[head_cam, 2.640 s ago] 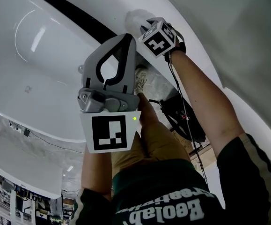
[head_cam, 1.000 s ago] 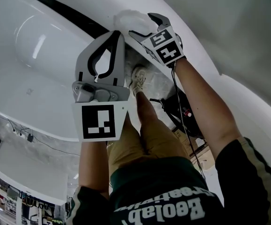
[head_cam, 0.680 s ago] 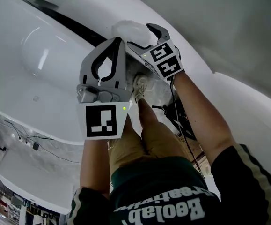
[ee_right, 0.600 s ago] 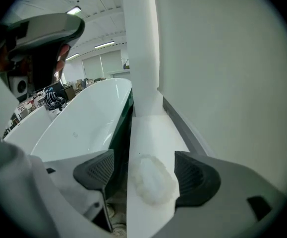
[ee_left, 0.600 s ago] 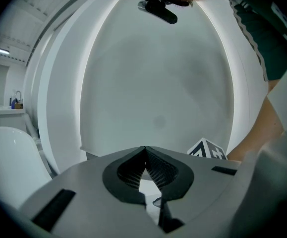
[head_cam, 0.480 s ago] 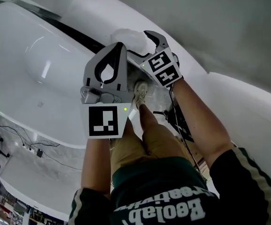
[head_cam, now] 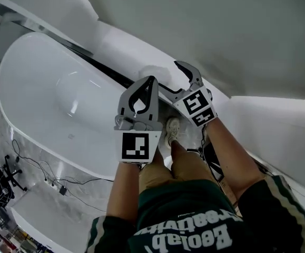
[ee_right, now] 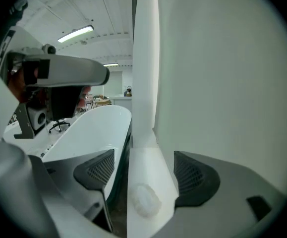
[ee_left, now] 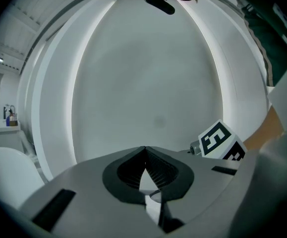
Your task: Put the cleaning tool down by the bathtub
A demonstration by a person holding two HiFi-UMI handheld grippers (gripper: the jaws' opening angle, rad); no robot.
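Right tool (ee_right: 144,153) gapes above the fluffy pad (ee_right: 144,201) on the ledge (ee_right: 150,177) edging the bathtub (ee_right: 96,128); left tool (ee_left: 145,152) pinched together.

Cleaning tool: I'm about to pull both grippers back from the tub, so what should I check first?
1. Right gripper jaws apart: ok.
2. Cleaning tool lies on the ledge, touching neither jaw: ok.
3. Ledge runs right beside the bathtub: ok.
4. Left gripper shut with nothing in it: ok.
5. Tool sits far enough from the ledge's edge by the dark gap: cannot tell.
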